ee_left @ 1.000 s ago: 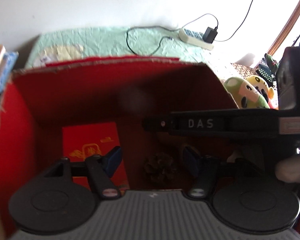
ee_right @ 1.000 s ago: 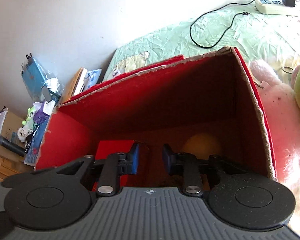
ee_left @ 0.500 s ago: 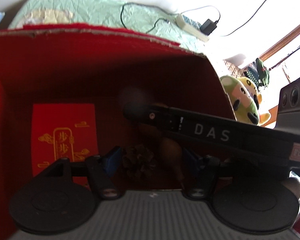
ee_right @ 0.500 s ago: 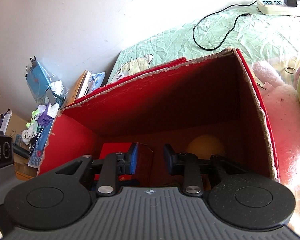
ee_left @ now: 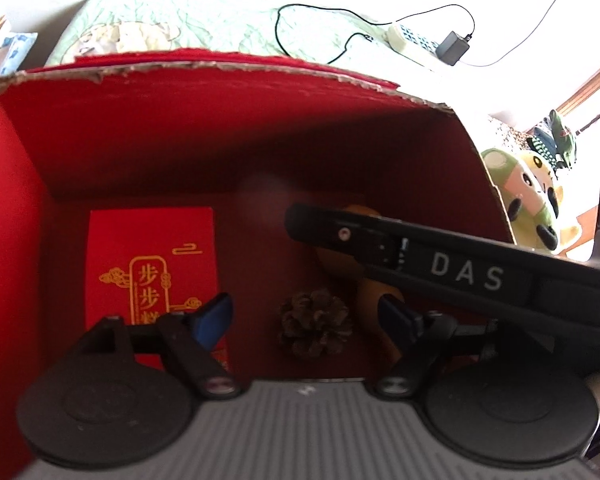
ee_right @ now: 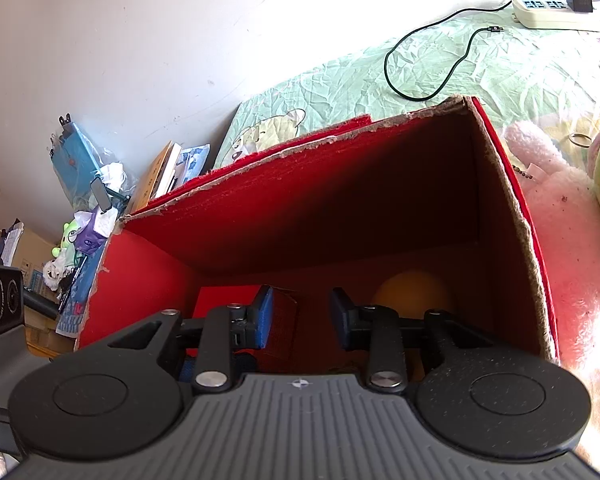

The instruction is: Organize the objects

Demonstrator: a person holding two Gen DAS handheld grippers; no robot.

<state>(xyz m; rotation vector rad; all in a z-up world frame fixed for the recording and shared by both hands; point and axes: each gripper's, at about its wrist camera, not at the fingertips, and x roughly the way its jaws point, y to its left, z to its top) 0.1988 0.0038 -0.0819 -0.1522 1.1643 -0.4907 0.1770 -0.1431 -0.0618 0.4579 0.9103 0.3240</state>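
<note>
Since a second ago the left gripper [ee_left: 306, 318] has dropped deeper into the red box [ee_left: 220, 128] and its jaws have just been opening; they now stand wide apart with nothing pressed between them. The pine cone [ee_left: 315, 328], which sat a little above the gap between the blue pads before, now lies on the box floor right between them, touching neither. The right gripper [ee_right: 300, 318] has stayed where it was, and its jaws have just been opening as well. They are partly apart, with a small dark red thing [ee_right: 284, 322] close against the left pad; whether the pad presses on it I cannot tell.

Inside the box, a red envelope [ee_left: 152, 264] with gold characters lies flat on the floor, left of the pine cone. A yellow-orange gourd [ee_left: 370, 280] lies on the floor to the cone's right, partly hidden by the black arm of the right gripper, lettered DAS, that crosses over it. The box stands on a bed with a pale green sheet [ee_right: 480, 68]; a power strip [ee_left: 412, 42] lies behind the box, and plush toys [ee_left: 528, 204] sit outside its right wall.
</note>
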